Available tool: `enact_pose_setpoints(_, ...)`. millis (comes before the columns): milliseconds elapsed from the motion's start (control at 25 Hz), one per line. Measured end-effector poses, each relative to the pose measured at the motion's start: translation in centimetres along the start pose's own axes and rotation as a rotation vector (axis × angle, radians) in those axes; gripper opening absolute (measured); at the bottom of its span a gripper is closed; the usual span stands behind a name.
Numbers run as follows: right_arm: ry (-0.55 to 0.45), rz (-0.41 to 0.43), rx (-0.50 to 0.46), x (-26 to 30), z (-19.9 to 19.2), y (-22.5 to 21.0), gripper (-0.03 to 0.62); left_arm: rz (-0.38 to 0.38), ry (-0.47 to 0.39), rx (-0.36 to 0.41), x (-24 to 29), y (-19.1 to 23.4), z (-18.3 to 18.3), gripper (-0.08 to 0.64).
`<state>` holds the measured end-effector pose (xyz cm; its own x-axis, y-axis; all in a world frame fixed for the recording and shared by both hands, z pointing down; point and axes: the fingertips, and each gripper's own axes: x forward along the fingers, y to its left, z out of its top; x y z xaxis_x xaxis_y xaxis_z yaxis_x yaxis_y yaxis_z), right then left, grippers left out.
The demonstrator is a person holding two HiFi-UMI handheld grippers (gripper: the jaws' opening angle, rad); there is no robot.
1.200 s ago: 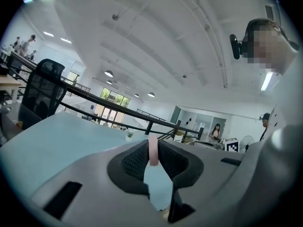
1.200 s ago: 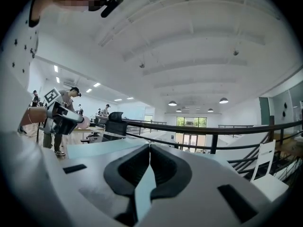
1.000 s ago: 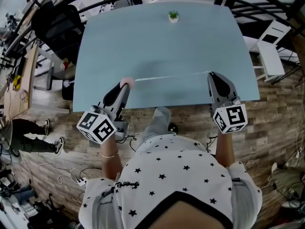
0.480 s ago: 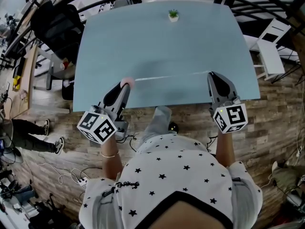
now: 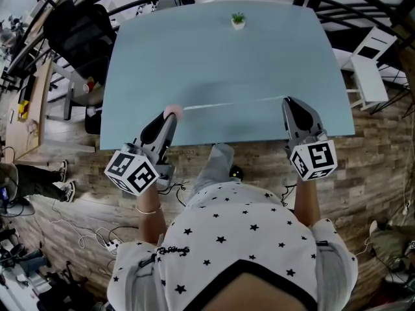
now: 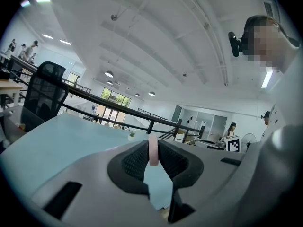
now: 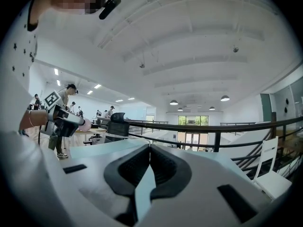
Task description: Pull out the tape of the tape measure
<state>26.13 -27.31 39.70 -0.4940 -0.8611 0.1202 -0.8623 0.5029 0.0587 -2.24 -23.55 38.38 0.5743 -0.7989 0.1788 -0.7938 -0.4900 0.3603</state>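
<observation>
Tape measure's small pink round case (image 5: 172, 111) clamped in left gripper (image 5: 168, 117); thin white tape (image 5: 233, 103) pinched by closed right gripper (image 5: 288, 102). Pull-out likely well along; next, spread wider, grips firm.

My head cam looks steeply down on the surface (image 5: 227, 63); cams on left tongs (image 6: 154, 149) and right tongs (image 7: 150, 153) sit close behind their jaws, near level, sharing it

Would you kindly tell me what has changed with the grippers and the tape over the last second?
Nothing visibly changed. The left gripper still clamps the pink tape measure, the right gripper stays shut on the tape, and the tape remains stretched between them over the table.
</observation>
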Motion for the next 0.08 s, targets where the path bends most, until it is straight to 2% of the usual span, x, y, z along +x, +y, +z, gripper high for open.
enact_pose_setpoints(80,-0.001,0.003,-0.002,0.06,0.06,0.14,0.002,0.001,-0.002,0.0,-0.12,0.09,0.01,0.087)
